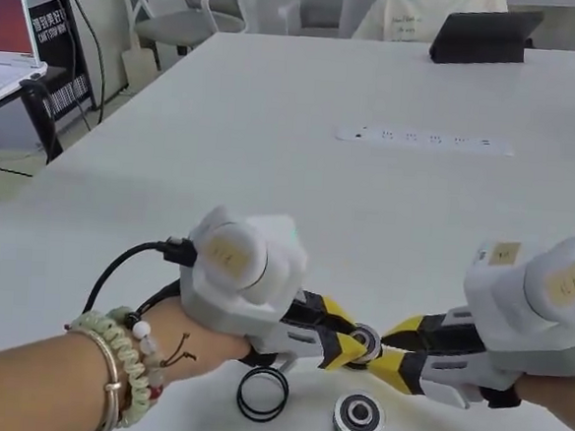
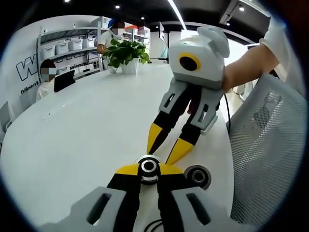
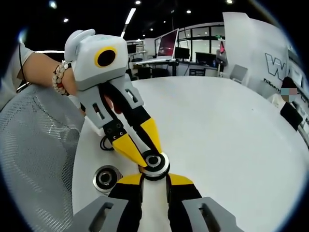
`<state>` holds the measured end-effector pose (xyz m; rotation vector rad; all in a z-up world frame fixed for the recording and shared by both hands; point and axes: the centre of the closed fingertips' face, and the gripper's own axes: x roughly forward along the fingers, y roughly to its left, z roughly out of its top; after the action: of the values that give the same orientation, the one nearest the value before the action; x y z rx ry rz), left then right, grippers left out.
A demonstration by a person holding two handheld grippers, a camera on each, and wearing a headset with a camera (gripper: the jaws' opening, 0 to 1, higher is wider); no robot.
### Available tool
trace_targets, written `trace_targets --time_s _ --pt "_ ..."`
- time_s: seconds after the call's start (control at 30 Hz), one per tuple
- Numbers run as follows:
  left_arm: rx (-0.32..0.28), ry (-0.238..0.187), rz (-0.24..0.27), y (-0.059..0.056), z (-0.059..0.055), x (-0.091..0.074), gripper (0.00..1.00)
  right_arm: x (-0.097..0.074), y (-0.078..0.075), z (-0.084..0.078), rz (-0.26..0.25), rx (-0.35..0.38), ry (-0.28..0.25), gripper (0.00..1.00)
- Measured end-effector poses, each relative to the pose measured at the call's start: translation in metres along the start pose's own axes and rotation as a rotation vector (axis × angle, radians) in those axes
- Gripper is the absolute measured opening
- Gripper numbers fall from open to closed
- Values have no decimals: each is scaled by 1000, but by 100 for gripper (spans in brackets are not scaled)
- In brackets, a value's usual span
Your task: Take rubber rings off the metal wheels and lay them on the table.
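The left tool (image 1: 352,346) is closed on a metal wheel (image 1: 365,337) and holds it just above the white desk (image 1: 271,175); in the left gripper view its yellow tips clamp the wheel (image 2: 148,168) from both sides. The right tool (image 1: 388,359) meets it head-on. Its jaws stand slightly apart with their tips at the wheel's rim, and I cannot tell whether they pinch it. 2 overlapping black rubber rings (image 1: 262,393) lie flat on the desk below the left tool. A 2nd metal wheel (image 1: 358,419) lies flat just beside them, under the spot where the 2 tools meet.
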<state>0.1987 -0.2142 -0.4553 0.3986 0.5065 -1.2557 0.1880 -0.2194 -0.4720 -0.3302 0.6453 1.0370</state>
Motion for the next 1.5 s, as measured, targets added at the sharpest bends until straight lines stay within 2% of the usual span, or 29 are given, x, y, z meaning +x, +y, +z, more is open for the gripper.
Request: trace_targets --time_s 0.27,0.33,0.37,0.53,0.93,1.03,1.17,1.3,1.5 --pt "0 2 -6 -2 -1 -1 7 -1 2 -1 12 -13 4 13" --pt "1 3 -8 -2 -1 -2 7 -1 -2 -4 -7 -32 21 8" --pt "1 3 -8 -2 -1 -2 7 -1 0 -6 2 -28 30 1" --pt "-1 5 -4 -3 -2 -2 7 -1 -1 -7 -5 -7 20 1" --pt "-3 4 1 -2 -2 -2 7 -3 -9 -4 -24 352 -61 0" --pt "-4 3 1 -2 -2 -2 7 -6 -10 -2 -8 447 -95 0" --pt "-1 2 1 -2 -2 -2 7 -9 -9 3 12 518 -138 0" --pt "6 5 1 -3 -2 -2 7 -10 -6 4 11 489 -135 0" --pt "14 7 2 -3 -2 -2 7 -10 -6 7 18 505 -131 0"
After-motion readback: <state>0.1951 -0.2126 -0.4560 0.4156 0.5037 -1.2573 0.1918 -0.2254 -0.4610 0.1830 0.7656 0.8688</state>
